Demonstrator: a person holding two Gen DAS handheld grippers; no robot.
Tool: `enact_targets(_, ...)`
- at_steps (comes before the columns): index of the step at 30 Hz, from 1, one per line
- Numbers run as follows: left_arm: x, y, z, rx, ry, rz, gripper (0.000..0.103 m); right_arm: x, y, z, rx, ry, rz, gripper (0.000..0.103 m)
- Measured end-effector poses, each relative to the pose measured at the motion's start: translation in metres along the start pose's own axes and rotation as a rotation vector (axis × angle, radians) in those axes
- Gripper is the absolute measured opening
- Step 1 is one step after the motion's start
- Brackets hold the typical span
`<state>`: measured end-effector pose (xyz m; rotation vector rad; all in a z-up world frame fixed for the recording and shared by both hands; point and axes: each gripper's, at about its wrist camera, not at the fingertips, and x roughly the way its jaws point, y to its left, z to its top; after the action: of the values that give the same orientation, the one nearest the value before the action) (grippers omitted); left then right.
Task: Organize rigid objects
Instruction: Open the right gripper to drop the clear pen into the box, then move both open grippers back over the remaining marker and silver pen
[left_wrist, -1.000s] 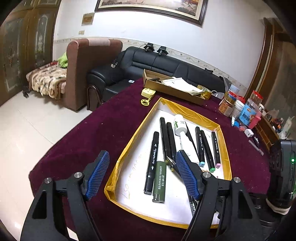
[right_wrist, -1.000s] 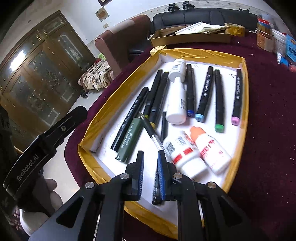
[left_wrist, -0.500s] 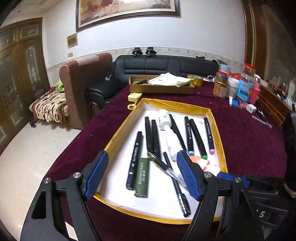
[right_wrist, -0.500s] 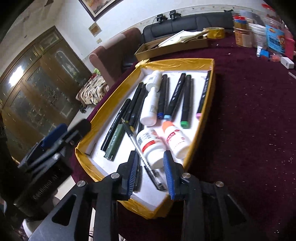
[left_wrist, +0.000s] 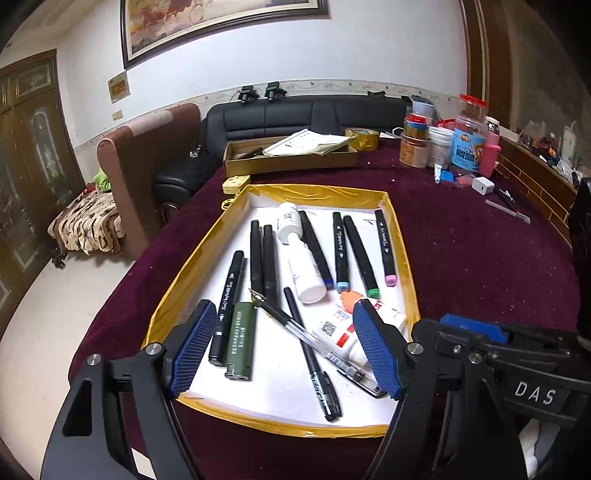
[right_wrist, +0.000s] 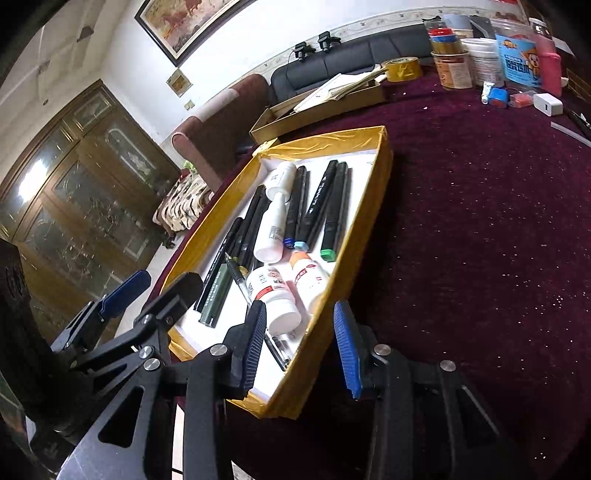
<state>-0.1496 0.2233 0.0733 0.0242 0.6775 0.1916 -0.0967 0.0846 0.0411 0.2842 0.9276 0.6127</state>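
- dark maroon velvet-covered table (right_wrist: 480, 221) carries everything; it spreads ahead of and to the right of the right fingers, mostly bare there.
- shallow rectangular gold-taped tray with a white floor (left_wrist: 400, 236) sits directly ahead of both tools. its near right corner lies between the right fingers.
- left gripper (left_wrist: 284, 350) hovers over the near end of the tray, fingers spread wide, nothing between the pads.
- right gripper (right_wrist: 301, 341) has its fingers parted and empty too, straddling the tray's right wall; left pad over the floor, right pad outside over the velvet.
- white cylindrical plastic bottle with a red label (right_wrist: 275, 295) lies just ahead of the right tool's left finger, with an orange-capped white bottle (right_wrist: 308, 275) just beside it.
- row of black markers with coloured end caps (left_wrist: 354, 251) lies well ahead of the left fingers, already roughly parallel.
- clear-barrelled ballpoint pen (left_wrist: 306, 338) lies diagonally between the left fingers, crossing a slim black pen (left_wrist: 310, 354). my read: this stray is the thing to straighten.
- advice for the pick: close across the barrel near its middle, pads square to it, so it doesn't pivot.
- come down shallow; the black pen underneath and the red-label bottle at the right pad could get nudged.
- lift clear before rotating it parallel to the marker row.
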Motion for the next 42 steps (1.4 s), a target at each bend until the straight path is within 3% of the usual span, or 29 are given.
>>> enact_targets(8,-0.002,-0.020,0.002,0.036,0.003,-0.004,0.076,-0.011,-0.022,-0.001,0.042,-0.015,0.014,0.034)
enact_targets(12,-0.007,-0.033,0.004,0.046,-0.003,-0.052,0.076,-0.019,-0.037,0.000,0.069,-0.025,0.013,0.034)
enact_targets(18,-0.016,-0.073,0.010,0.086,0.004,-0.212,0.076,-0.044,-0.082,0.007,0.116,-0.068,-0.051,0.034)
enact_targets(22,-0.011,-0.104,0.007,0.112,0.054,-0.317,0.076,-0.067,-0.132,0.019,0.154,-0.092,-0.158,0.034)
enact_targets(25,-0.005,-0.124,0.003,0.115,0.097,-0.394,0.076,-0.087,-0.179,0.035,0.192,-0.118,-0.263,0.034)
enact_targets(32,0.007,-0.156,-0.003,0.150,0.170,-0.448,0.076,-0.119,-0.298,0.098,0.311,-0.172,-0.471,0.035)
enact_targets(36,0.015,-0.164,-0.003,0.148,0.199,-0.453,0.076,-0.123,-0.342,0.138,0.337,-0.201,-0.541,0.035)
enact_targets(42,0.031,-0.170,0.003,0.135,0.232,-0.444,0.076,-0.095,-0.375,0.189,0.305,-0.177,-0.576,0.035)
